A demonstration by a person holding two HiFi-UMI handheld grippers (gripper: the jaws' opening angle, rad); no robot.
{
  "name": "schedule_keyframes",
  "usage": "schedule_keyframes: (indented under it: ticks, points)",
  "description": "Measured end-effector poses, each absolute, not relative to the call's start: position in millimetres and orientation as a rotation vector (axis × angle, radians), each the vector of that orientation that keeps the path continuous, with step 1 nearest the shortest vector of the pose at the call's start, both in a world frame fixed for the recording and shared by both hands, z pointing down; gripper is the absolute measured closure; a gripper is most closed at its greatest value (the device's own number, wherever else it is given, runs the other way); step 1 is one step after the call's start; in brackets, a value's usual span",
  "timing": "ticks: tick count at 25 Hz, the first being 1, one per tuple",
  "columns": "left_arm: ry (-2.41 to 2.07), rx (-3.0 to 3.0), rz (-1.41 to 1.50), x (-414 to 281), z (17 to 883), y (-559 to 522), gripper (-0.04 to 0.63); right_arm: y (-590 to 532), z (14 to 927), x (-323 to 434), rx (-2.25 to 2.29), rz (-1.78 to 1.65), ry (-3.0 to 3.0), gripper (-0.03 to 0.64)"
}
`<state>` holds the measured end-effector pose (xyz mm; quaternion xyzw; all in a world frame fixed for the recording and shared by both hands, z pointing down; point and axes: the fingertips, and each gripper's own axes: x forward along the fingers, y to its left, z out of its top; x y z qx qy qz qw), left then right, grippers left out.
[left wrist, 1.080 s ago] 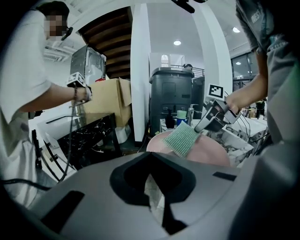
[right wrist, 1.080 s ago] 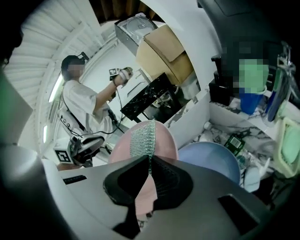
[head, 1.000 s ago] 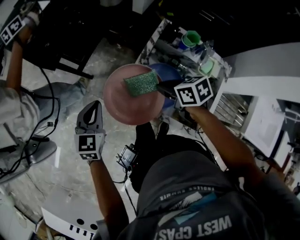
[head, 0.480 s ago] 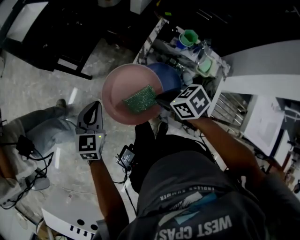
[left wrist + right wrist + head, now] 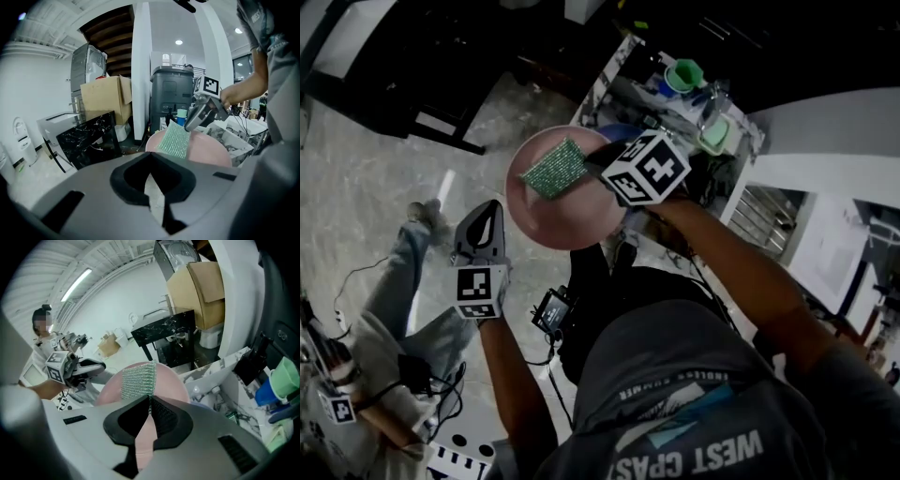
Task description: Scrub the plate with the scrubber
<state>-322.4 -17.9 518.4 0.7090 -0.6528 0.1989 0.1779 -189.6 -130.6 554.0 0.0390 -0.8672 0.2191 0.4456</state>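
Observation:
A round pink plate (image 5: 572,211) hangs in the air in front of me, and my left gripper (image 5: 492,214) is shut on its near left rim. In the left gripper view the plate (image 5: 211,150) spreads out beyond the closed jaws of the left gripper (image 5: 151,171). My right gripper (image 5: 592,161), under its marker cube, is shut on a green mesh scrubber (image 5: 553,169). The scrubber lies flat against the plate's upper left face. In the right gripper view the scrubber (image 5: 138,379) sticks up from the right gripper (image 5: 150,401) over the plate (image 5: 176,383).
Behind the plate stands a marble-patterned counter (image 5: 609,80) with a green cup (image 5: 684,75) and a blue bowl (image 5: 623,133). Another person (image 5: 394,375) crouches on the floor at lower left. A black table (image 5: 89,136), a cardboard box (image 5: 105,96) and a dark bin (image 5: 171,93) stand farther off.
The scrubber slid from the plate's lower right toward its upper left, and the right gripper rolled with it. The plate and left gripper stayed put. The person on the floor moved.

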Motion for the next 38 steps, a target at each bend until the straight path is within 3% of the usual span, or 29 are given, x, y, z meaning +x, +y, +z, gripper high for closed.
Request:
schedule_keyframes:
  ticks: [9, 18, 28, 38]
  points:
    - [-1.835, 2.015, 0.566, -327.0, 518.7, -23.9, 0.595, -181.4, 534.2, -141.4, 0.232, 0.437, -2.117, 0.572]
    - [-1.820, 2.046, 0.567, -312.8, 514.7, -33.8, 0.595, -130.8, 538.0, -96.3, 0.104, 0.392, -2.024, 0.572]
    - [-1.829, 2.016, 0.564, -310.2, 520.6, -24.1, 0.595, -90.4, 554.5, -148.4, -0.041, 0.320, -2.032, 0.574]
    - [-1.841, 1.990, 0.556, -320.4, 521.9, -21.5, 0.595, -140.5, 552.7, -193.5, 0.010, 0.241, -2.054, 0.575]
